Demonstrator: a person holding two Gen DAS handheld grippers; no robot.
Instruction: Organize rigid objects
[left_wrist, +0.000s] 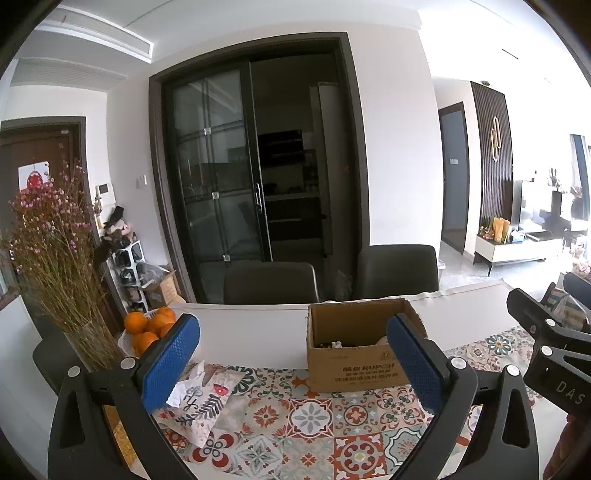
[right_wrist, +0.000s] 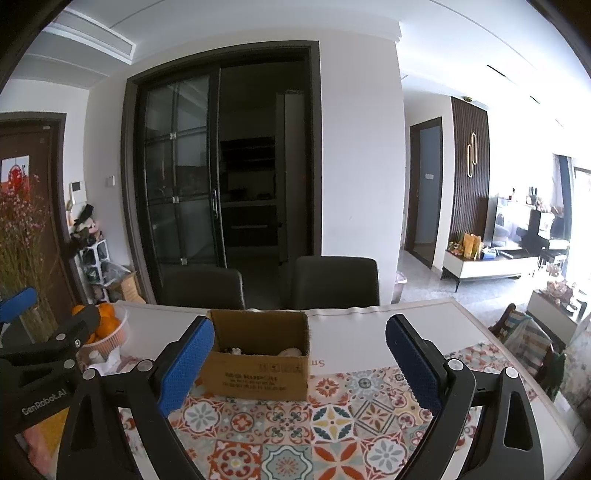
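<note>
An open cardboard box (left_wrist: 354, 365) stands on the patterned table mat (left_wrist: 306, 417); small pale objects lie inside it, mostly hidden by its wall. It also shows in the right wrist view (right_wrist: 258, 373). My left gripper (left_wrist: 293, 363) is open and empty, held above the mat in front of the box. My right gripper (right_wrist: 299, 363) is open and empty, the box just ahead and left of centre. Each gripper's black body shows at the other view's edge: the right one (left_wrist: 550, 350) and the left one (right_wrist: 40, 354).
A basket of oranges (left_wrist: 147, 328) and a vase of dried pink flowers (left_wrist: 55, 258) stand at the table's left. A patterned tissue pack (left_wrist: 201, 402) lies on the mat's left. Two dark chairs (left_wrist: 271, 282) stand behind the white table (left_wrist: 251, 332).
</note>
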